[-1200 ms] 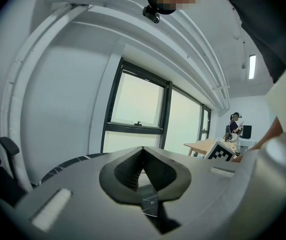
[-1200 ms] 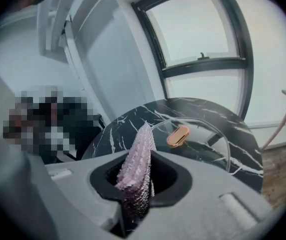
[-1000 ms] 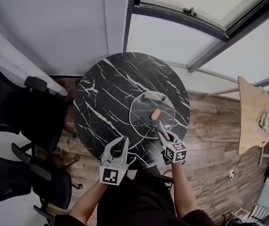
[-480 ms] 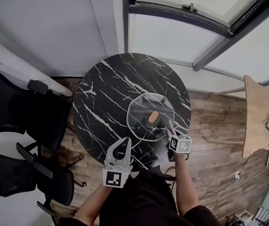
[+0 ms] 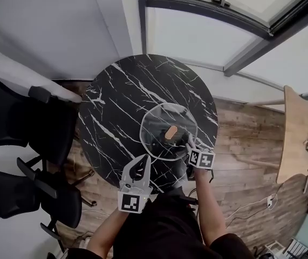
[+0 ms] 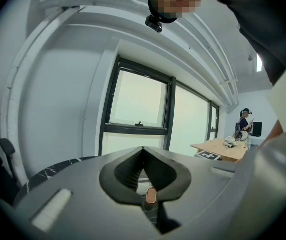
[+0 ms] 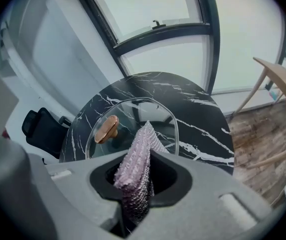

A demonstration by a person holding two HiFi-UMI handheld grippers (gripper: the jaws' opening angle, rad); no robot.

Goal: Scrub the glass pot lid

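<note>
My right gripper [image 5: 188,141] is clamped on a pale purple knitted cloth [image 7: 137,170], which stands up between the jaws in a folded peak; its lower end drops out of sight behind the gripper body. The glass pot lid [image 5: 168,112] lies flat on the round black marble table [image 5: 116,101], toward the table's near right part, its brown knob [image 5: 170,132] at the centre. From the right gripper view the tip of the cloth overlaps the near edge of the lid [image 7: 155,111], just right of the knob [image 7: 106,129], but I cannot tell whether cloth and glass touch. In the head view my right jaws sit over the lid's near right rim, dark against the dark stone, and the cloth is too small there to make out. My left gripper [image 5: 143,161] has its jaws closed tip to tip with nothing held; it hangs over the table's near edge, near and left of the lid and apart from it. In the left gripper view [image 6: 143,153] only the knob [image 6: 151,195] shows through the gap beneath the joined tips, the glass is hard to make out, and the table is a sliver at the left. Black chairs [image 5: 19,123] at the left and a wooden table [image 5: 299,128] at the right are cut off by the frame.
</note>
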